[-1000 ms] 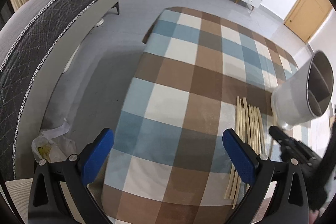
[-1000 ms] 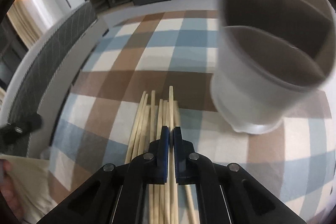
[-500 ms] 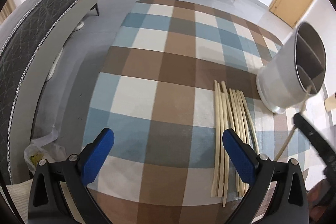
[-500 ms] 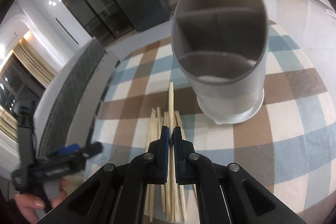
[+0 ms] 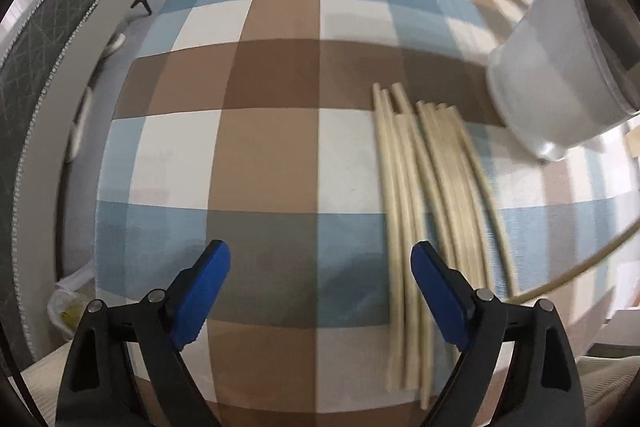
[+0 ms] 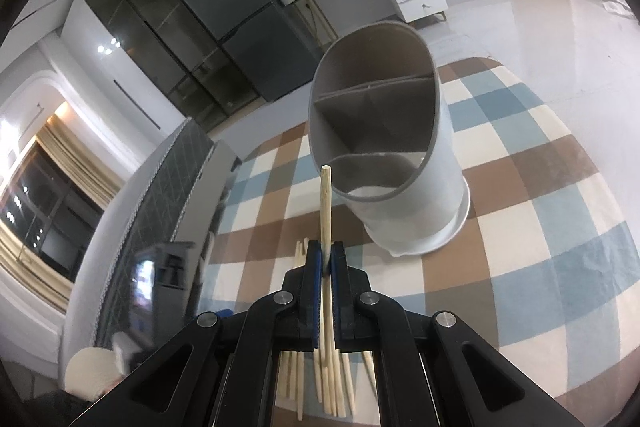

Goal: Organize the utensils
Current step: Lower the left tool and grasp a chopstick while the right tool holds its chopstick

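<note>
Right tongs: pressed together on one chopstick, which you hold lifted off the table, its free end pointing at the holder.
Left tongs: spread, nothing between the blue pads; the jaws have just been closing a little while they hang above the checked cloth, beside the loose chopsticks.
Where the things are: the grey holder stands on the cloth at the far end of the pile; it has three compartments, and the nearest one faces your stick.
Risk, missing the mouth: the stick's tip sits level with the near rim, so if you push forward without tipping it down, it likely strikes the rim or the outside wall and skids off.
Risk, tipping the holder: the holder is tall and looks light; a shove from the stick against its wall could rock it or slide it on the cloth.
Risk, stick swivelling: you pinch the stick well below its tip, so any knock could twist it between the pads and drop it.
Risk, left side: the right-hand pad already overlaps the edge of the pile in the left view; closing there may catch several sticks or scatter them toward the table edge.
Risk, blur: the left view is smeared, so judge your aim with care.
</note>
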`<state>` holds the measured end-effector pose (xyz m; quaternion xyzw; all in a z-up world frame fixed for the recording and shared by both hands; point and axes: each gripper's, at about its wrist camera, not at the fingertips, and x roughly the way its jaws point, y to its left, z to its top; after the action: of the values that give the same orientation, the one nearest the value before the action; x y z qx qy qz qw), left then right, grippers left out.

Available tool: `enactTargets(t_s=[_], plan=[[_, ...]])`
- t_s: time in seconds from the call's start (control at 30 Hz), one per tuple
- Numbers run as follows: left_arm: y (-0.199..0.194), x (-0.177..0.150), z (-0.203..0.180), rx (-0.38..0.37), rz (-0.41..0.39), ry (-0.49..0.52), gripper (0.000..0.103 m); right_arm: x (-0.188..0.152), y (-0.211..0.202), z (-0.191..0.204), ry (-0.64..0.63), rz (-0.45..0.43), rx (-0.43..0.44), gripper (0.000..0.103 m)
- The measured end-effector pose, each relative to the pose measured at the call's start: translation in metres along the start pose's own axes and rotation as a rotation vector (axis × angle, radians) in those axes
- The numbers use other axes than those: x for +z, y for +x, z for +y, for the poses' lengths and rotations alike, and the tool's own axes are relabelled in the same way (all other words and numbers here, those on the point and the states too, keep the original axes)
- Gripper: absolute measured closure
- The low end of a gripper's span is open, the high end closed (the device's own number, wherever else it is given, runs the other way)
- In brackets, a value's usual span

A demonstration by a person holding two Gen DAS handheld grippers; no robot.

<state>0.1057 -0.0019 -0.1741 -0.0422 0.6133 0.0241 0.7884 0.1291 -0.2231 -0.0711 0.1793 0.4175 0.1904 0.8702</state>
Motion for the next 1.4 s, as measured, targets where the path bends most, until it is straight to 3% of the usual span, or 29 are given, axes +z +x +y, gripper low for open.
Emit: enactTargets(t_s=[0.33, 0.57, 0.63, 0.8, 0.93, 1.2, 1.4], plan=[[0.005, 0.016, 0.002, 0.020, 0.020, -0.020, 0.019, 0.004, -0.006, 0.005, -0.011, -0.019, 0.016, 0.099], [0.009, 0.044, -0.012, -0.004, -0.026, -0.025, 0.032, 0.005, -0.003, 0.004, -0.007, -0.014, 0.016, 0.099], [0.010, 0.051, -0.017, 0.015, -0.045, 0.001, 0.043, 0.006, -0.003, 0.004, -0.009, -0.018, 0.016, 0.099], [0.009, 0.064, -0.028, -0.014, -0.033, 0.032, 0.100, 0.006, -0.004, 0.004, -0.019, -0.020, 0.008, 0.099], [0.008, 0.069, -0.032, -0.084, -0.011, 0.007, 0.102, 0.006, -0.006, 0.006, -0.039, -0.020, -0.001, 0.099], [-0.074, 0.024, -0.030, -0.214, -0.284, 0.033, 0.102, -0.005, -0.025, 0.022, -0.098, -0.047, -0.035, 0.099], [-0.129, -0.015, -0.032, -0.269, -0.422, 0.079, 0.102, -0.009, -0.051, 0.035, -0.115, -0.093, -0.054, 0.099]])
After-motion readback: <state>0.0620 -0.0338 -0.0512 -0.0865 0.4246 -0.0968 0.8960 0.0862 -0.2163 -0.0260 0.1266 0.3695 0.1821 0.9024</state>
